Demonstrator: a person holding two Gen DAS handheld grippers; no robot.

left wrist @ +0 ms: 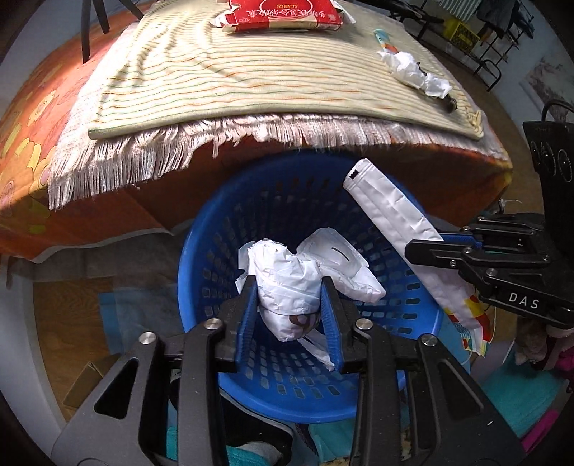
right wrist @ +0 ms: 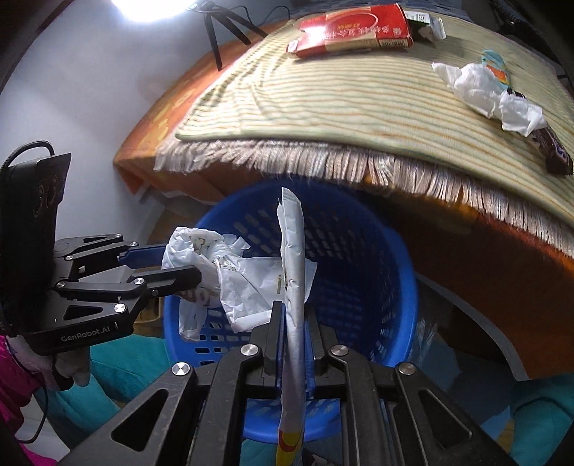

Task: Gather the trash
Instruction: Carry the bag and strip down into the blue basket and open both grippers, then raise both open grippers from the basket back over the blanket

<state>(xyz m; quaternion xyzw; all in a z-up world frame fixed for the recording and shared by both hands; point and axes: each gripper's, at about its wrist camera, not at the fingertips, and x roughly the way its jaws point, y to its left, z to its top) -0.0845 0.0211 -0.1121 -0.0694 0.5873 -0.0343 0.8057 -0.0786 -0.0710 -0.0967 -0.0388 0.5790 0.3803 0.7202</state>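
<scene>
Left gripper (left wrist: 288,304): fingers partway apart, clamped on a crumpled white plastic bag (left wrist: 287,283), which fills the gap between the blue pads. The bag hangs over the mouth of the blue perforated basket (left wrist: 222,229); a second white crumpled wrapper (left wrist: 344,265) is just beside it, over the basket interior.

Right gripper (right wrist: 292,329): fingers nearly together, pinched on a flat white-and-silver pouch (right wrist: 292,247) held edge-on and upright. The pouch's top end points toward the bench edge, its coloured lower end trails back past the fingers. In the left wrist view the same pouch slants across the basket's right rim.

Edges and room: the basket stands on the floor directly below the fringed cloth (left wrist: 150,154) overhanging the bench (left wrist: 477,161). The basket mouth is open below both grippers; the two grippers are near each other, not touching.

On the striped mat (left wrist: 215,79) atop the bench: red carton (left wrist: 287,12) at the far side, crumpled white paper (left wrist: 412,70) near the right edge, dark candy bar wrapper (right wrist: 554,152) touching it.

Both grippers point forward and downward toward the basket.
</scene>
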